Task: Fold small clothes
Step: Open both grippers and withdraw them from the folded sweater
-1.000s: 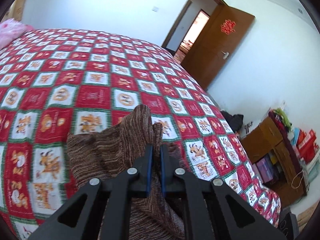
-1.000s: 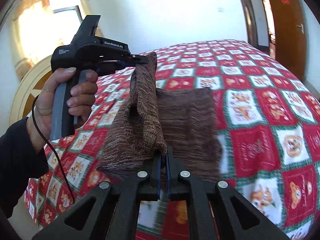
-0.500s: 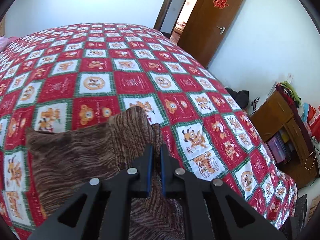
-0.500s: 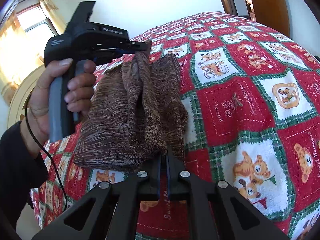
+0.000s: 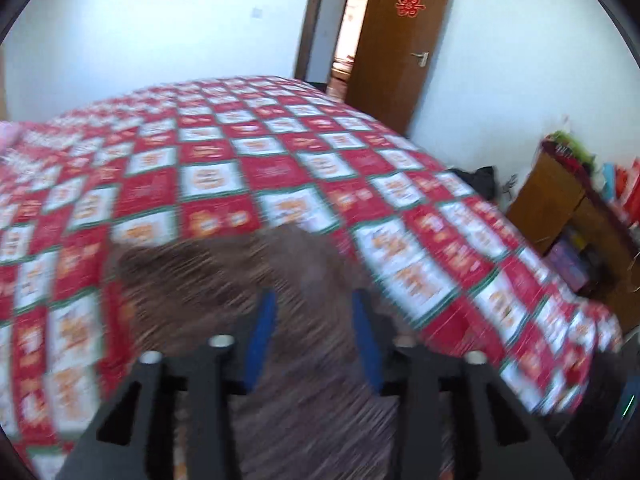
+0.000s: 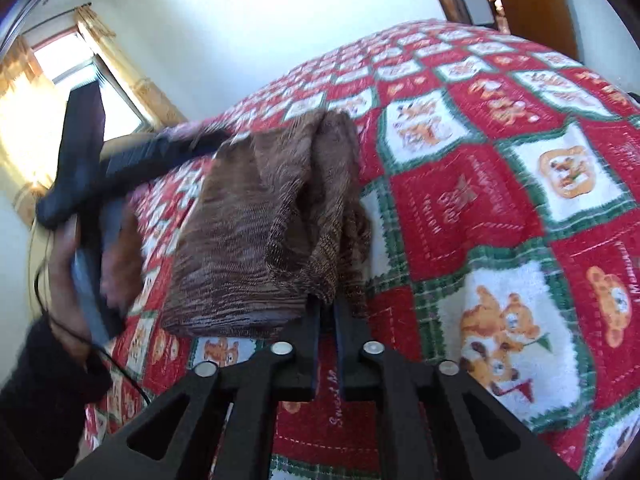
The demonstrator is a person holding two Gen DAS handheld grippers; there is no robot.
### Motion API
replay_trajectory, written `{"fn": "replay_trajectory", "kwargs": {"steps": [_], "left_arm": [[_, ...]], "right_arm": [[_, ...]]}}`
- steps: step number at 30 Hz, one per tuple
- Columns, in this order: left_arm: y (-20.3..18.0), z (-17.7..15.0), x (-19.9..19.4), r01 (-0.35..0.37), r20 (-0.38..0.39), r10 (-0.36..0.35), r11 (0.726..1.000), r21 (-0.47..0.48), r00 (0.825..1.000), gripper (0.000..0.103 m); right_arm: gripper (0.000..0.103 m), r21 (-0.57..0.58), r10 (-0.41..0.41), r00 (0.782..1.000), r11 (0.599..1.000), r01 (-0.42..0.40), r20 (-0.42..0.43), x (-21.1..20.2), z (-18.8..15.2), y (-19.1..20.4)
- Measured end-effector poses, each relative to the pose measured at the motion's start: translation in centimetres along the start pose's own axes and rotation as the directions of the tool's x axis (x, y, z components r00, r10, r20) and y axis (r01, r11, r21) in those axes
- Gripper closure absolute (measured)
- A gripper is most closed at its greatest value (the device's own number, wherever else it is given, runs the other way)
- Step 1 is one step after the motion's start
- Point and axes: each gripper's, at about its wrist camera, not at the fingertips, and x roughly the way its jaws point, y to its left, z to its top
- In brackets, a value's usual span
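On bedspread (image 6: 500, 208), brown garment (image 6: 256, 232), right tongs (image 6: 327, 312) clamped

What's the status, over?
Left gripper open, above the knit. Right gripper shut on knit edge. Knit folded over on the bed. Nothing in the way.

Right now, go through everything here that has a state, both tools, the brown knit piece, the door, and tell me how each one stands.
left tool: open, fingers spread, brown knit garment beneath them, image blurred
right tool: shut on the brown knit garment's near edge
brown knit garment: folded over, bunched, lying on the bed
bedspread: spread over the bed
door: open
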Motion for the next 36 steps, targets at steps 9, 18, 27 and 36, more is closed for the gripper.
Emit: {"fn": "replay_trajectory", "kwargs": {"steps": [9,18,27,36], "left_arm": [[4.8,-8.2,-2.7,-0.108,0.023,0.112,0.987,-0.121,0.993,0.037],[3.3,-9.8,-2.0,-0.123,0.012,0.123,0.992,-0.041,0.992,0.024],[4.5,-10.0,-0.9,-0.052,-0.042,0.049,0.994,-0.092,0.998,0.008],[4.3,-10.2,-1.0,-0.066,-0.047,0.062,0.994,-0.09,0.997,0.006]], "right_arm": [[0.053,-0.122,-0.05,0.992,0.991,0.063,0.114,-0.1,6.6,3.7],[0.097,-0.058,-0.11,0.989,0.993,0.105,-0.098,10.9,12.4,3.2],[0.088,-0.071,-0.19,0.981,0.98,0.187,-0.038,9.6,10.4,1.1],[0.064,-0.262,-0.088,0.994,0.96,0.101,0.062,2.8,7.4,5.9]]}}
